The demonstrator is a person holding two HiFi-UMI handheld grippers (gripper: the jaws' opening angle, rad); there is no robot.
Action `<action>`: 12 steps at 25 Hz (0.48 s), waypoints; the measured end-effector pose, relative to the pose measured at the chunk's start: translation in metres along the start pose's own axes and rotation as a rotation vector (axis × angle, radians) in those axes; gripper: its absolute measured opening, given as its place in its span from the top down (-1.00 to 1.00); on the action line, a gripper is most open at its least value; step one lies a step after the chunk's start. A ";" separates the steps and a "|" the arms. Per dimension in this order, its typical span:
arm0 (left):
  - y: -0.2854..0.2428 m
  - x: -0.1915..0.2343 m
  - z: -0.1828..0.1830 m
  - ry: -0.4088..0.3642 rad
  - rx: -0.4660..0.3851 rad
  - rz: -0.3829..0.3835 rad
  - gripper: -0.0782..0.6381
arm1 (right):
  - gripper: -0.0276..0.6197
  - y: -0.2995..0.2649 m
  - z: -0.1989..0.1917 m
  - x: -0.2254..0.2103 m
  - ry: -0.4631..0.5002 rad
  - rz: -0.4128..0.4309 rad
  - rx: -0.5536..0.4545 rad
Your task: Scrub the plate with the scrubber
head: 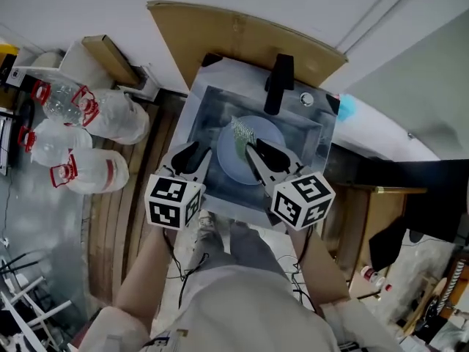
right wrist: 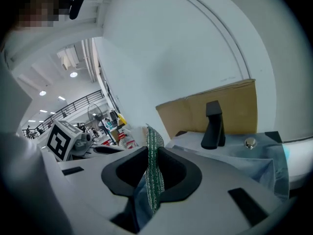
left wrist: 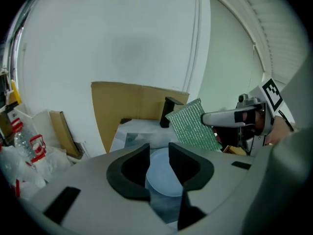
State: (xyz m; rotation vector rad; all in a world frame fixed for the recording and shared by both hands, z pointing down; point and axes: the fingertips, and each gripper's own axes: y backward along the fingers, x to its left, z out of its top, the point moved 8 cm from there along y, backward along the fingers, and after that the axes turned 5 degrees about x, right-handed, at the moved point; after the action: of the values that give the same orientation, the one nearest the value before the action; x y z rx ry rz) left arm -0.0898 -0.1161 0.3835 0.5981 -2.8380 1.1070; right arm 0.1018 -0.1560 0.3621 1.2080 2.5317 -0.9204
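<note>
A pale blue plate (head: 231, 160) lies flat in the steel sink (head: 311, 134). My right gripper (head: 256, 152) hovers over the plate and is shut on a green mesh scrubber (head: 242, 132), which stands on edge between its jaws (right wrist: 155, 170). My left gripper (head: 196, 155) is at the plate's left rim, open, with nothing between its fingers. In the left gripper view the plate (left wrist: 159, 173) shows through the gap in the jaws, lower down, and the scrubber (left wrist: 193, 126) hangs above it to the right.
A black faucet (head: 278, 83) rises at the sink's back edge, with a round chrome knob (head: 306, 100) beside it. Brown cardboard (head: 242, 28) leans behind the sink. Large clear water jugs (head: 73, 141) crowd the floor at the left.
</note>
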 end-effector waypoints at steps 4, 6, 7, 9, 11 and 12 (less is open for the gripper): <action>-0.035 0.006 -0.026 0.054 0.078 -0.051 0.39 | 0.61 -0.023 -0.017 -0.010 -0.034 0.014 0.043; -0.051 0.008 -0.039 0.066 0.121 -0.073 0.39 | 0.61 -0.033 -0.028 -0.014 -0.057 0.014 0.065; -0.059 0.008 -0.045 0.066 0.142 -0.079 0.39 | 0.61 -0.038 -0.035 -0.017 -0.070 0.015 0.079; -0.074 0.011 -0.056 0.073 0.177 -0.089 0.39 | 0.61 -0.050 -0.048 -0.023 -0.097 0.018 0.107; -0.089 0.014 -0.065 0.105 0.203 -0.098 0.39 | 0.61 -0.062 -0.062 -0.031 -0.125 0.021 0.135; -0.096 0.016 -0.069 0.126 0.214 -0.101 0.39 | 0.61 -0.067 -0.070 -0.035 -0.139 0.019 0.151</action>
State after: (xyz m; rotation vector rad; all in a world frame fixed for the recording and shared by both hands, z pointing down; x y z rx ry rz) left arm -0.0771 -0.1406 0.5001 0.6501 -2.5731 1.3880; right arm 0.0802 -0.1676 0.4616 1.1624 2.3747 -1.1660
